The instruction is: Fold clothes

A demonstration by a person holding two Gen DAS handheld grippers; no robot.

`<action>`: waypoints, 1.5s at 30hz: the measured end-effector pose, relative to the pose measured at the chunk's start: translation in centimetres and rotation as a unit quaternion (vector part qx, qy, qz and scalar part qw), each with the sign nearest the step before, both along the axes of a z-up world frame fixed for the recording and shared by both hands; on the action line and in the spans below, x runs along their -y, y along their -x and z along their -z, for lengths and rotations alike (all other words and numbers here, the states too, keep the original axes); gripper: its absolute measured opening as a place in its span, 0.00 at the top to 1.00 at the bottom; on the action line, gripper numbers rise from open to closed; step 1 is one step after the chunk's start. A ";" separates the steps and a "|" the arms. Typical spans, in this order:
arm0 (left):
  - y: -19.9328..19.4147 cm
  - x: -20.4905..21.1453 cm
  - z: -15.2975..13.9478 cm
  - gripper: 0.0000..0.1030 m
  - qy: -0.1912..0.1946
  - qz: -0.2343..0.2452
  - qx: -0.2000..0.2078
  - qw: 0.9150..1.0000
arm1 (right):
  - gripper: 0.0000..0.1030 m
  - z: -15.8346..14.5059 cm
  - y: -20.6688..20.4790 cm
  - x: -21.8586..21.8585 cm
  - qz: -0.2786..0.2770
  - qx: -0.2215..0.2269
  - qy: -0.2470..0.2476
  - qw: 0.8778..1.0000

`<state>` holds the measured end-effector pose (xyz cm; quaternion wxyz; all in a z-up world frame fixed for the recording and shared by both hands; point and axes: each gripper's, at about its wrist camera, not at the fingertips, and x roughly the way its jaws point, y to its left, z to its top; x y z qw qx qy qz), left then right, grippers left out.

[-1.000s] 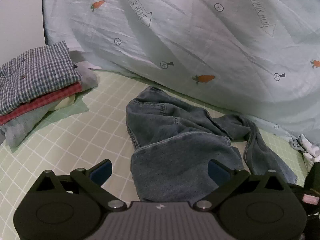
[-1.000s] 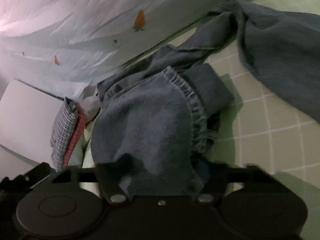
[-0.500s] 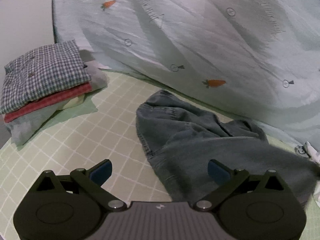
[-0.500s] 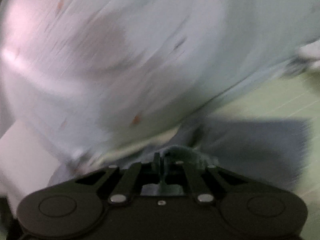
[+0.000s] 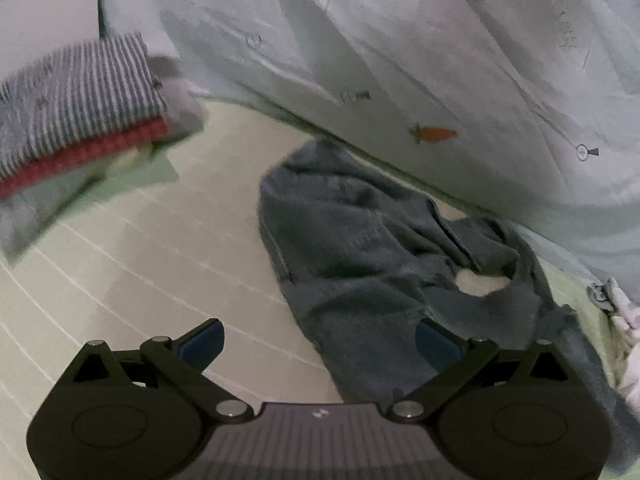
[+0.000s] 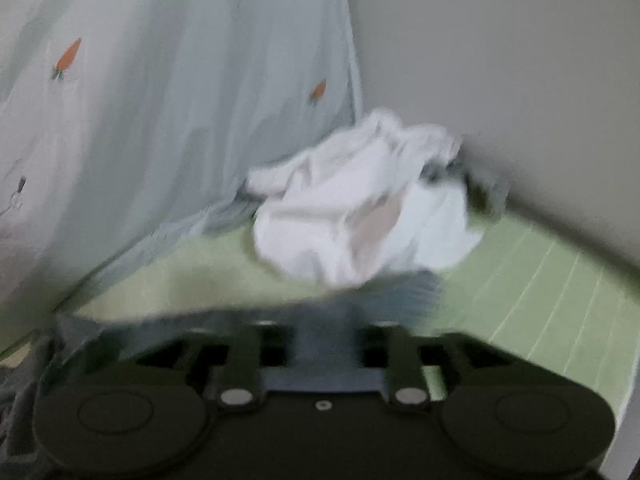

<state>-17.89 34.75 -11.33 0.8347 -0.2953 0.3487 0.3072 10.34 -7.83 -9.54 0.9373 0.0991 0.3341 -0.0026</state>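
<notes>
Green checked bedding (image 5: 168, 256) spreads under both our tools, backed by a pale hanging sheet (image 5: 400, 60) printed with carrots and, in the right wrist view, a plain wall (image 6: 500, 60). We hold the left gripper (image 5: 318, 340) wide open, its blue-padded fingers (image 5: 202, 342) well apart and clamping nothing; the left one hangs over bare bedding, while the right one sits over the near part of the jeans (image 5: 360, 248). Whether it touches the denim we cannot tell. Those jeans lie crumpled in the middle of the bedding, one end close to the foot of the hanging sheet and the rest trailing toward the right edge of the left wrist view. At the left a stack of folded clothes (image 5: 76, 108) rests apart from them, with a striped piece on top and a red one beneath. Our right gripper (image 6: 324, 332) is drawn tight, its fingers close together with a strip of blue-grey denim pinched between them; the picture is blurred, yet the cloth runs sideways across the front of the tool. Beyond it a crumpled white garment (image 6: 360, 204) sits on the bedding near the corner where sheet and wall meet.
</notes>
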 end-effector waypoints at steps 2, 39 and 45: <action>-0.4 0.2 0.7 0.02 0.032 0.005 0.004 0.999 | 0.47 1.2 0.2 -1.5 -0.011 -0.021 -0.020 1.000; 1.8 3.2 -4.4 0.80 -0.330 -0.081 -0.131 0.931 | 0.25 6.8 5.0 -7.5 -0.105 -0.138 -0.102 0.980; 3.8 2.5 -2.6 0.29 -0.181 -0.094 -0.109 0.973 | 0.25 7.0 5.2 -7.3 -0.102 -0.136 -0.124 0.978</action>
